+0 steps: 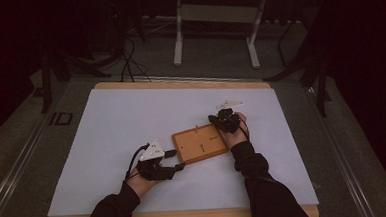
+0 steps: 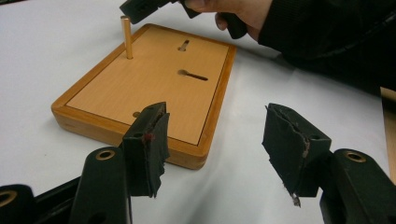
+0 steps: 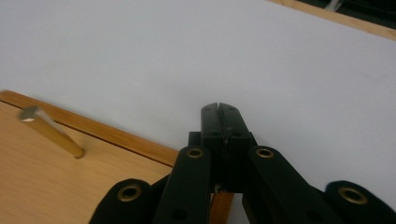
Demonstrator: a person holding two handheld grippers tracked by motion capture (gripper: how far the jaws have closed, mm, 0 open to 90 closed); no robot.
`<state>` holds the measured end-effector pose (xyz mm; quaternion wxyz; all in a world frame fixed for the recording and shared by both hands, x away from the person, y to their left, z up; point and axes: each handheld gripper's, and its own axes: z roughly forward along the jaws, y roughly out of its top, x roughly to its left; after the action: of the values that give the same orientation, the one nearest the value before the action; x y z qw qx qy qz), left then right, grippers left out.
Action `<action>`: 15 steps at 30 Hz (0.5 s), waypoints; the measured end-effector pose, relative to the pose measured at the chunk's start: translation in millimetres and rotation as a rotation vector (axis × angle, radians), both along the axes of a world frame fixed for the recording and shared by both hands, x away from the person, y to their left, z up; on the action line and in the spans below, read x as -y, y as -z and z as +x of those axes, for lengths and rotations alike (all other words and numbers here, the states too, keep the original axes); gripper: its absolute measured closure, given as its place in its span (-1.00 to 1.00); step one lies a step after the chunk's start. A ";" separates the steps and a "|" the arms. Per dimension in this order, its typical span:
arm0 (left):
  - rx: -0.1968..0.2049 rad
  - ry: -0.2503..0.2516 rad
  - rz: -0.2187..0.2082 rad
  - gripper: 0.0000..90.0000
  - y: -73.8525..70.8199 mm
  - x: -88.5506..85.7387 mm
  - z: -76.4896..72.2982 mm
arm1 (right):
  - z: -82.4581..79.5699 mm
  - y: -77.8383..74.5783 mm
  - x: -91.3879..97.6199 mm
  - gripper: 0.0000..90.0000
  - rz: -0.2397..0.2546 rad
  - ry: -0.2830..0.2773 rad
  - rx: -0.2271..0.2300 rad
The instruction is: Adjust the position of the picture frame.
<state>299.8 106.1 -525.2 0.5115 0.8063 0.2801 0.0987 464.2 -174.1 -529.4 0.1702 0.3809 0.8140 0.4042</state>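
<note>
Now the right gripper [image 3: 219,108], closed on nothing, sits just beside the peg [image 3: 51,132] in the wooden board [image 3: 56,186].

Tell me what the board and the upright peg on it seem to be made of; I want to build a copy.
The board looks like wood: a pale, matte, faintly grained panel inside a darker, slightly glossy orange-brown frame with rounded edges. The panel could be veneer or laminate.

The peg is a smooth tan cylinder standing in a hole near one corner. It is probably a wooden dowel, though its even sheen leaves brass open.
</note>
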 end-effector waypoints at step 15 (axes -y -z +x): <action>-0.027 -0.007 -0.020 -0.71 2.2 -2.2 3.0 | 3.4 4.4 0.3 1.00 -0.009 0.018 -0.044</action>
<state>302.8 108.4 -527.4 0.5154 0.8015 0.2907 0.0867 467.6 -174.3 -533.8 0.1578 0.3963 0.8159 0.3904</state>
